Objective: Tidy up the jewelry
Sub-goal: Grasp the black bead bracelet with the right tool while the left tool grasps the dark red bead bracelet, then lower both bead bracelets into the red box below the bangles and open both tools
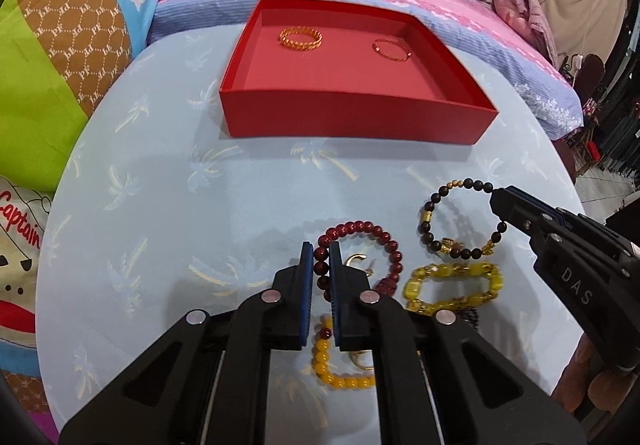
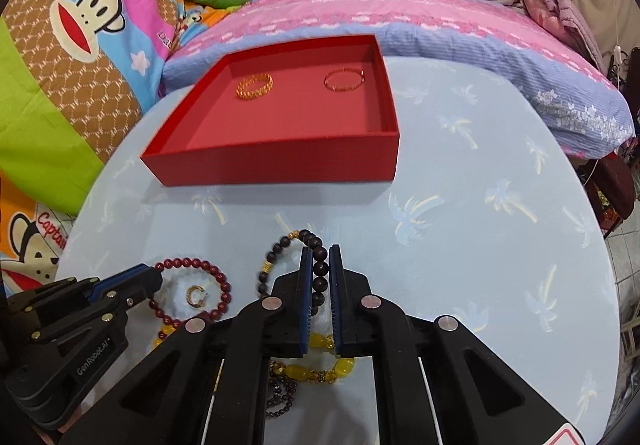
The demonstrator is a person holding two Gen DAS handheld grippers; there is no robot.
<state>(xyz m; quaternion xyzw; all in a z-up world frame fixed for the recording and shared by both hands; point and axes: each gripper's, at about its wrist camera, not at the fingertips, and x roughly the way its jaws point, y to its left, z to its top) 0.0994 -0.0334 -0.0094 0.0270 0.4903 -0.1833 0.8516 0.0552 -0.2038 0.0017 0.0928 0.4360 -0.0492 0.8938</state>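
My left gripper [image 1: 320,251] is shut on a dark red bead bracelet [image 1: 360,225], with beads pinched between its blue pads. My right gripper [image 2: 320,251] is shut on a black bead bracelet [image 2: 276,247] with gold spacers. Each gripper also shows in the other view: the right gripper [image 1: 496,199] on the black bracelet [image 1: 425,227], the left gripper [image 2: 154,277] on the red bracelet [image 2: 192,263]. A red open box [image 1: 352,121] stands farther back and holds a wide gold bangle [image 1: 301,38] and a thin bangle [image 1: 391,50].
A gold earring [image 1: 356,260] lies inside the red loop. A chunky yellow bracelet [image 1: 416,289], a yellow round-bead bracelet [image 1: 320,357] and dark purple beads [image 2: 280,397] lie near the grippers on the pale blue tablecloth [image 1: 160,205]. Bedding and pillows surround the round table.
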